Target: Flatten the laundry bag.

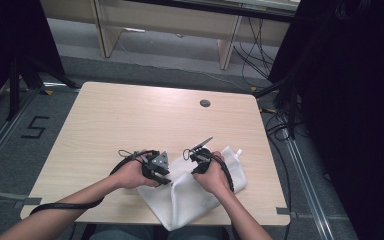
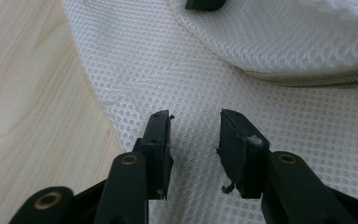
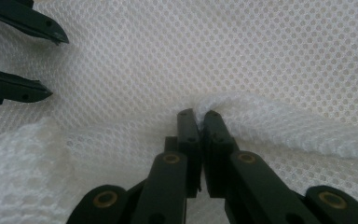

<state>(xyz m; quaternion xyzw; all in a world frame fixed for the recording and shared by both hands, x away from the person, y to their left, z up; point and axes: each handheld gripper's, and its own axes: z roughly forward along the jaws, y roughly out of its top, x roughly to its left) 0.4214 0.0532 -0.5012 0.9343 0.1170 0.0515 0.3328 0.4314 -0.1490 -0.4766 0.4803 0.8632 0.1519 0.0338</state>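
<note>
Looking down from the high view, I see a white mesh bag (image 1: 200, 192) lying on the near edge of the light wooden table (image 1: 130, 120), slightly right of centre, one corner hanging past the table's front edge. Both of my hands work over it: the left gripper (image 1: 166, 172) sits at the bag's left side, the right gripper (image 1: 194, 167) just beside it, over the bag's upper middle.

In the left gripper view, my left gripper (image 2: 195, 133) has its jaws spread apart with bare mesh between them, nothing caught. The bag's left border runs diagonally there, with wood grain to its left. A zipper seam (image 2: 307, 78) curves across the upper right under a raised fold of fabric.

In the right gripper view, my right gripper (image 3: 199, 119) has its jaws pressed together, pinching a small ridge of the mesh bag (image 3: 242, 56) that bunches up at the tips and trails off to the right. At the upper left of that view I see the two tips of the left gripper (image 3: 46, 63), held apart above the fabric.
</note>
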